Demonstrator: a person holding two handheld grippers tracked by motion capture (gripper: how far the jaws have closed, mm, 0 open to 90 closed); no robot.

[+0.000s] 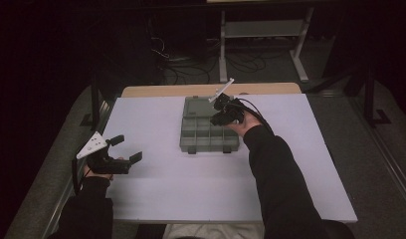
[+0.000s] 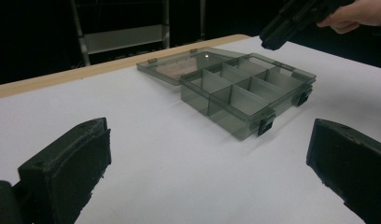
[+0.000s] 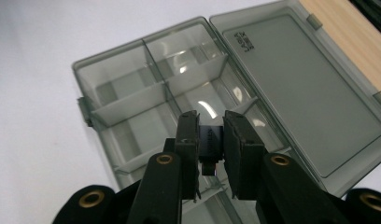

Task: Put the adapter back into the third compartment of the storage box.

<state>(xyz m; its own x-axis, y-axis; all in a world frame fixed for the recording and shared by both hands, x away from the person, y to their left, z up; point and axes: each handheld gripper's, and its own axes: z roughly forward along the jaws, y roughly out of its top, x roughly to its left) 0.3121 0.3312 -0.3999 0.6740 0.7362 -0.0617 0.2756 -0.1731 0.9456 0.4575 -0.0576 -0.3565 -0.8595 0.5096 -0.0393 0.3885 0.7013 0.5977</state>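
Right gripper view: small black part (image 3: 210, 144) pinched between the two jaws of the right gripper (image 3: 211, 154), hanging over the open compartments of a smoky translucent organizer box (image 3: 132, 93). Lid (image 3: 300, 88) flung fully back, lying flat toward the wooden strip (image 3: 347, 37) along the far edge of the table. Dividers standing upright inside the box; contents of the compartments too dim to make out.

High view: box (image 1: 209, 134) set near the middle of the white table surface (image 1: 156, 189), closer to the far edge, lid (image 1: 198, 106) on the far side. Right gripper (image 1: 222, 112) poised above the box's right far part, held by the right hand (image 1: 246, 124), dark sleeve (image 1: 278, 174) reaching in from the near edge. Left gripper (image 1: 125, 149) close to the left edge of the surface, well apart from the box, jaws spread wide with nothing between them.

Left gripper view: both jaws far apart at the bottom corners, bare white surface between, box (image 2: 247, 91) beyond, right gripper's dark tip (image 2: 277, 35) just above its far end.
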